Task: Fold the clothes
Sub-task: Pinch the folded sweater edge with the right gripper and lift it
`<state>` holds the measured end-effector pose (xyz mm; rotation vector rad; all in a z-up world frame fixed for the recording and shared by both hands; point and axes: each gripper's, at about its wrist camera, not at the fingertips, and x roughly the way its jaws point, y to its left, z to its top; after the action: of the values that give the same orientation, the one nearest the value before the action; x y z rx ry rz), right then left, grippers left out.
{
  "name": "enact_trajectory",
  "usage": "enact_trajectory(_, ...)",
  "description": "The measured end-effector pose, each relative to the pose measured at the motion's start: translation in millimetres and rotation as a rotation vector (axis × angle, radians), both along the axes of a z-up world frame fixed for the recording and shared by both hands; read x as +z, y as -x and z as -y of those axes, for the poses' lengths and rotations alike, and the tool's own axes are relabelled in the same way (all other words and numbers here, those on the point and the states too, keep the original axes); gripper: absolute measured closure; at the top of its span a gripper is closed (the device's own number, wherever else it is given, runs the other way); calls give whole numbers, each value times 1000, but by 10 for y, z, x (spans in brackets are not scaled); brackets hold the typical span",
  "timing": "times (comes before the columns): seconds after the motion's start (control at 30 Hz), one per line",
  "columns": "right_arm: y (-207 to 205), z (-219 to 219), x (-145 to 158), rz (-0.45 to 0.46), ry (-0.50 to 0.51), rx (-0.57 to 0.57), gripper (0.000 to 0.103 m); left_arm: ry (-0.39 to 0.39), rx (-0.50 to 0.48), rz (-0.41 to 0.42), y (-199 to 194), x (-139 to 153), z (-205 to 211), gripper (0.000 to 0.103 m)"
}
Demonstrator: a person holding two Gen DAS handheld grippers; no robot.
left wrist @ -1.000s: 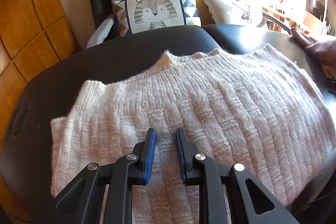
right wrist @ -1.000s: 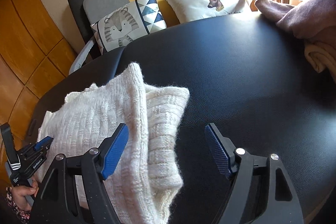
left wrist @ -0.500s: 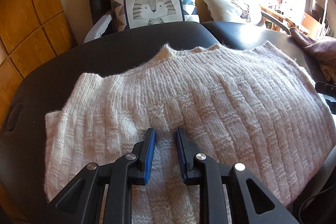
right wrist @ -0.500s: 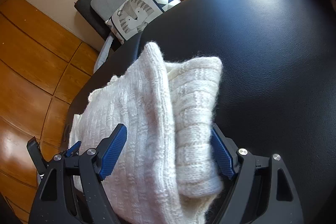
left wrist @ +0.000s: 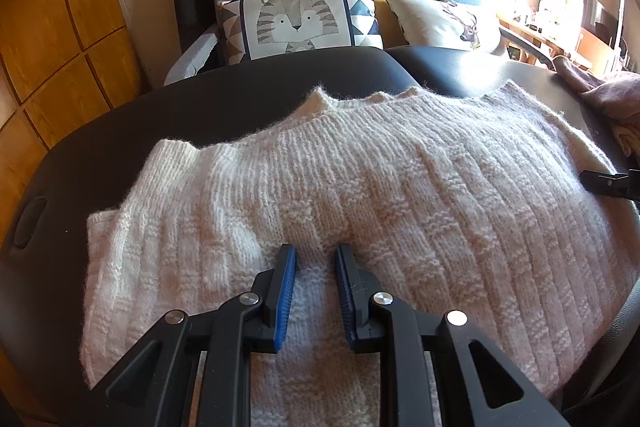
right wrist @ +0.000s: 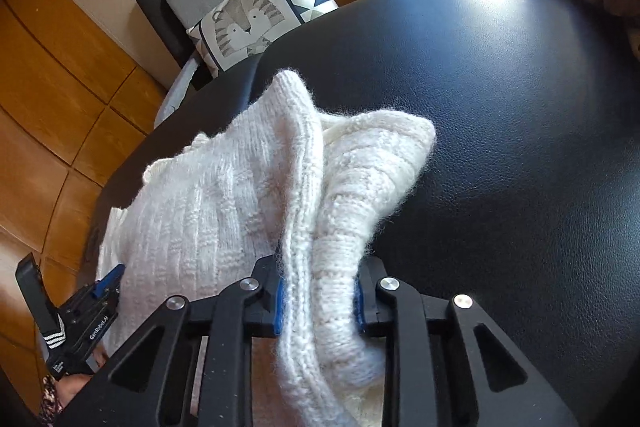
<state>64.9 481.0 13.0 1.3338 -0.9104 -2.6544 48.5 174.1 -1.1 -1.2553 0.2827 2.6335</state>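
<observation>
White knitted sweater (right wrist: 224,211) on black leather table (right wrist: 500,107): a bunched fold has just been clamped by right tongs (right wrist: 318,301), seen only in right view. Left tongs (left wrist: 315,291) are seen narrowly parted above the knit; grip cannot be told.

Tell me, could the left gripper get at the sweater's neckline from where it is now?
Probably yes. The left gripper sits over the white sweater, and only flat knit lies between it and the neckline.
</observation>
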Motion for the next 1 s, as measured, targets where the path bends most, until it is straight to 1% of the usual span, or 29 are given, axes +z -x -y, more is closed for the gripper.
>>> enact_trajectory(0.17,-92,-131,39,-39,149,-36,83,-21,13,10,12,3,15,83)
enact_trajectory(0.33,-154,-111,144,-73,185,-28,83,-36,34,26,3,14,31,83)
enact_trajectory(0.4,-193,-129,184,-91,222,-30,83,-28,37,30,-7,18,28,83)
enact_trajectory(0.6,-365,-252,285,-114,336,-43,83,-36,40,46,-112,31,-30,83)
enact_trajectory(0.73,-485,-359,407,-126,397,-63,83,-30,6,60,-252,47,-214,83)
enact_trajectory(0.8,-527,-401,482,-125,409,-72,83,-64,-17,62,-318,61,-297,83)
enact_trajectory(0.83,-538,-407,517,-124,414,-74,83,-68,-13,65,-343,69,-320,83)
enact_trajectory(0.87,-550,-407,554,-125,421,-74,84,-89,-13,62,-368,80,-334,83)
enact_trajectory(1.0,-524,-297,695,-124,457,-54,83,-202,-2,60,-420,91,-291,81)
